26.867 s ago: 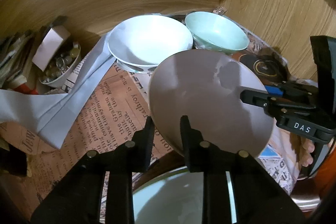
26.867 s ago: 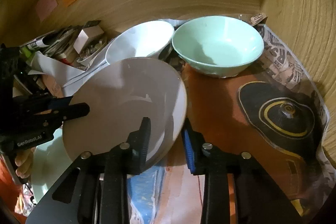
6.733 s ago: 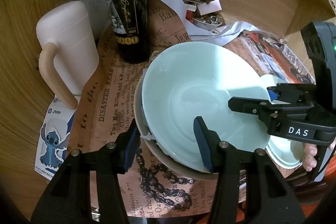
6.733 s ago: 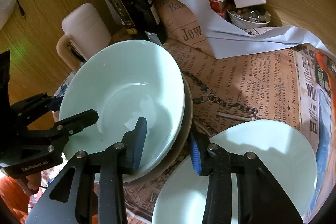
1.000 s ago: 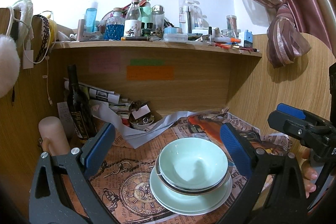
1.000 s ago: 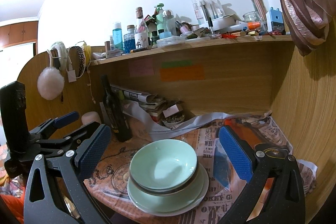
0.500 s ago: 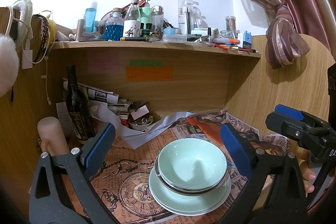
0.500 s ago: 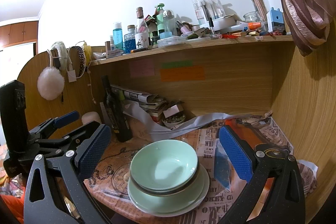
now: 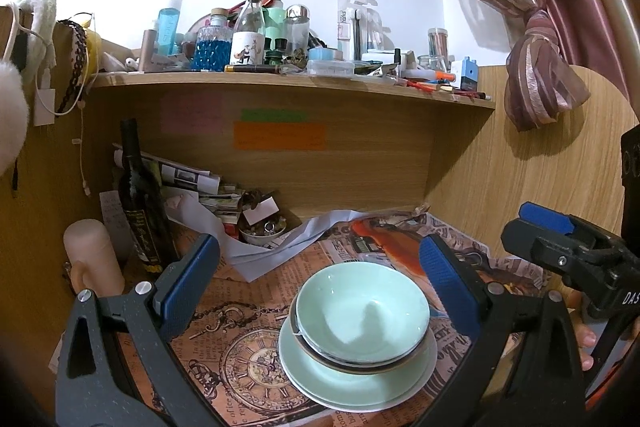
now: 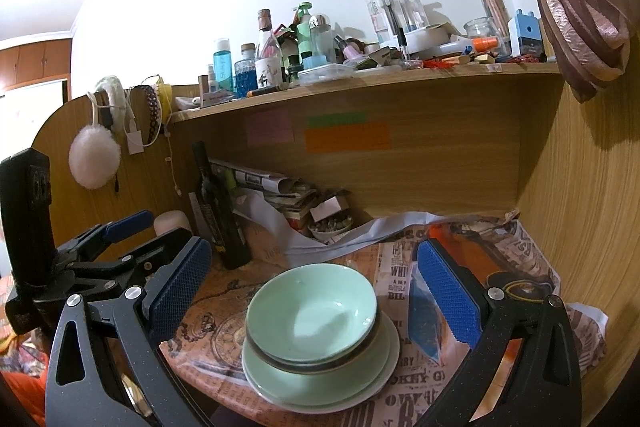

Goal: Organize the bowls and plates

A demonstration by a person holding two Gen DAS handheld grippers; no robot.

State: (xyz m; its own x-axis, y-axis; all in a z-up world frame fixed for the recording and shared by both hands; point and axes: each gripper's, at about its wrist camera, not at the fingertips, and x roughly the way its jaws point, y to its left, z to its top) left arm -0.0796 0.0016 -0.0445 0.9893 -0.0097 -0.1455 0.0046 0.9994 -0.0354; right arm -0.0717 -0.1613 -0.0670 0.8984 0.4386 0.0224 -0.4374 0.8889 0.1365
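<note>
I hold my left gripper (image 9: 316, 283) level and pulled back, its jaws spread wide, the blue pads (image 9: 187, 281) facing each other across a broad gap with nothing between them. My right gripper (image 10: 310, 289) sits the same way, jaws fully parted and empty, blue pads (image 10: 448, 297) clear. Each tool shows in the other's camera: the right one at my right side, my fingers (image 9: 585, 339) wrapped under its handle, and the left one low at my left, also wide apart.
</note>
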